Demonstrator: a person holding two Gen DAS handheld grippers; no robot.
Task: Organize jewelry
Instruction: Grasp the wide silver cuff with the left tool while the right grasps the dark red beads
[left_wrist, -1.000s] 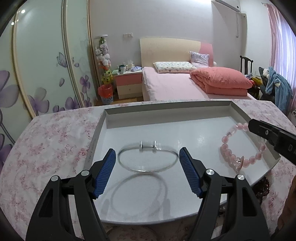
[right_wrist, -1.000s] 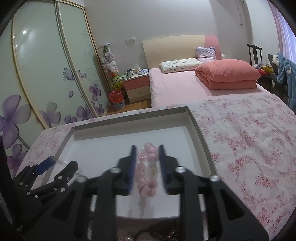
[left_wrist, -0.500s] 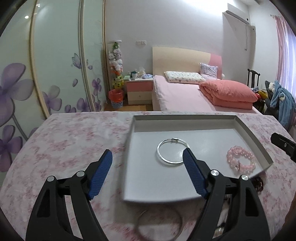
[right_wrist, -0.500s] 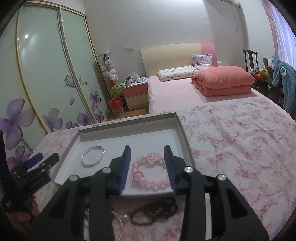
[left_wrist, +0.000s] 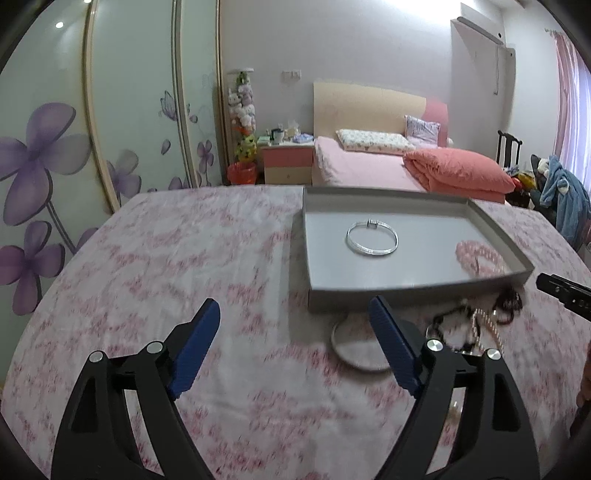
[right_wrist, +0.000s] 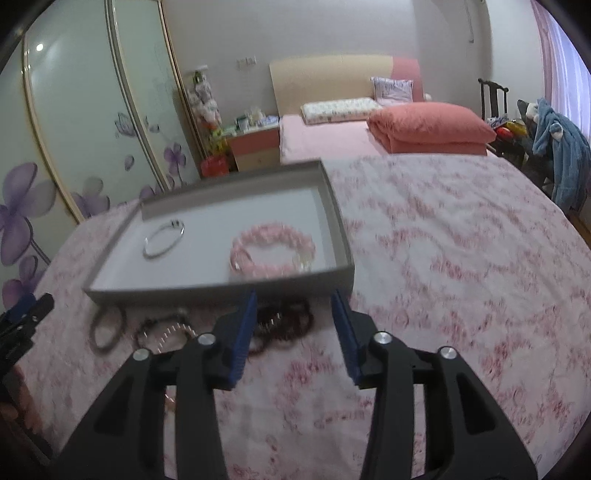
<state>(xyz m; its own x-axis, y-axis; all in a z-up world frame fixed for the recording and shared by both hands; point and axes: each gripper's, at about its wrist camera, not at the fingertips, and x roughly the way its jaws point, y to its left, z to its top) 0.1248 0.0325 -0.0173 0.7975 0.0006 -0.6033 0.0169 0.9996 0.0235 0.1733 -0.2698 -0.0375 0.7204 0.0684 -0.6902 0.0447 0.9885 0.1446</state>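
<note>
A grey tray (left_wrist: 417, 293) (right_wrist: 218, 291) lies on the pink floral cloth. Inside it rest a silver bangle (left_wrist: 372, 239) (right_wrist: 163, 240) and a pink bead bracelet (left_wrist: 480, 256) (right_wrist: 273, 251). In front of the tray lie a pale bangle (left_wrist: 356, 347) (right_wrist: 107, 326), a pearl strand (left_wrist: 487, 325) and dark bead bracelets (left_wrist: 511, 301) (right_wrist: 288, 321). My left gripper (left_wrist: 295, 350) hangs over bare cloth left of this pile, its jaws opening with nothing between them. My right gripper (right_wrist: 293, 332) hovers just in front of the tray, above the dark beads, its jaws opening and holding nothing.
The floral-covered table (left_wrist: 147, 258) stretches wide to the left and, in the right wrist view, to the right (right_wrist: 461, 258). Behind are a pink bed (left_wrist: 406, 166), a nightstand (left_wrist: 286, 162) and flowered wardrobe doors (left_wrist: 74, 147).
Both grippers have drawn back out of the tray toward me. The right one let go of the pink bead bracelet, which now lies in the tray. Both pairs of jaws stand wider.
</note>
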